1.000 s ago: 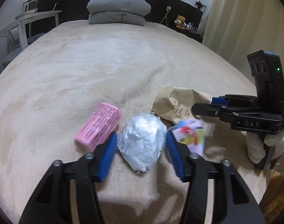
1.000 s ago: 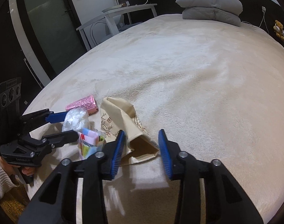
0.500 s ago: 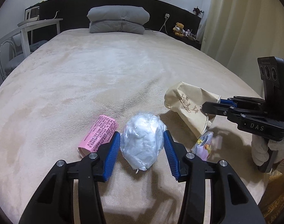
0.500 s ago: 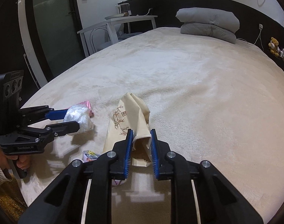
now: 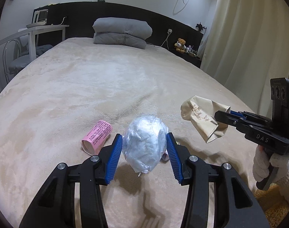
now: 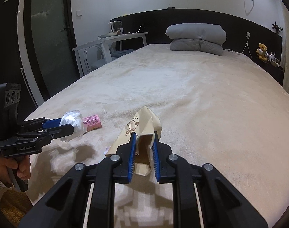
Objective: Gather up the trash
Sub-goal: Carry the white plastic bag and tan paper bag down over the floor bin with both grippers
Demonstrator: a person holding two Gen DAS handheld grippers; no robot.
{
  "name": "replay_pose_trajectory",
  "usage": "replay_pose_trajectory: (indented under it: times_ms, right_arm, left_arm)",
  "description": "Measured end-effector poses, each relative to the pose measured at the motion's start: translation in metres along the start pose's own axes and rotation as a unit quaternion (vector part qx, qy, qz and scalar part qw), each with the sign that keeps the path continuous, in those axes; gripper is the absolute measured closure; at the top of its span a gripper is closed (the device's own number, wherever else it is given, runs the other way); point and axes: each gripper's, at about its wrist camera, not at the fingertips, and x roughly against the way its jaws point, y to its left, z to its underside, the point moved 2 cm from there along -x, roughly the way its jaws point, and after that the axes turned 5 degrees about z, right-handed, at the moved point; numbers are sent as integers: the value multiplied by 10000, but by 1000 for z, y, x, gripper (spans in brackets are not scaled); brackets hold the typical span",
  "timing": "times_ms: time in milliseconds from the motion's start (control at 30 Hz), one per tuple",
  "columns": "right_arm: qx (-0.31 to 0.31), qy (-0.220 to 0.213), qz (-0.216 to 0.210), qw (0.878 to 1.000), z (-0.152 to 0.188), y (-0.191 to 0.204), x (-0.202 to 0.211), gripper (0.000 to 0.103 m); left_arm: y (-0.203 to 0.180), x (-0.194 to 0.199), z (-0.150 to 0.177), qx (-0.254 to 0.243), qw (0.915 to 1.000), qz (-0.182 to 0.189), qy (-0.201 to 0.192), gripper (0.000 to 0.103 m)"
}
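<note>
We see the left gripper clamped on a crumpled clear plastic wad, both blue pads pressed against its sides. The wad hangs clear of the bed; its shadow falls on the blanket beneath. From the right wrist view the same wad sits at the tip of the left gripper, raised above the bed.

The right gripper is closed to a narrow gap on the open end of a beige paper bag printed with a bamboo motif. In the left wrist view the bag dangles from the right gripper, lifted off the blanket and tilted.

A pink printed tube lies on its side on the blanket, just left of the left gripper's left pad and not held. We note a small scrap on the blanket behind the right pad; too hidden to identify.

Far end of the bed: folded grey quilt against a dark headboard. A teddy bear sits on the ledge to the right, beside a cream curtain. A white table stands at left.
</note>
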Motion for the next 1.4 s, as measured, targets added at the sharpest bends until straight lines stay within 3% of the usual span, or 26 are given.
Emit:
replay_pose_trajectory:
  times_ms: [667, 1400]
  right_arm:
    - [-98, -291, -38, 9995, 65, 41, 115, 85]
    - [-310, -551, -148, 9979, 127, 73, 206, 85]
  left_arm:
    - [-45, 86, 42, 277, 9972, 308, -626, 57]
    - [-102, 151, 120, 279, 9952, 507, -795, 57]
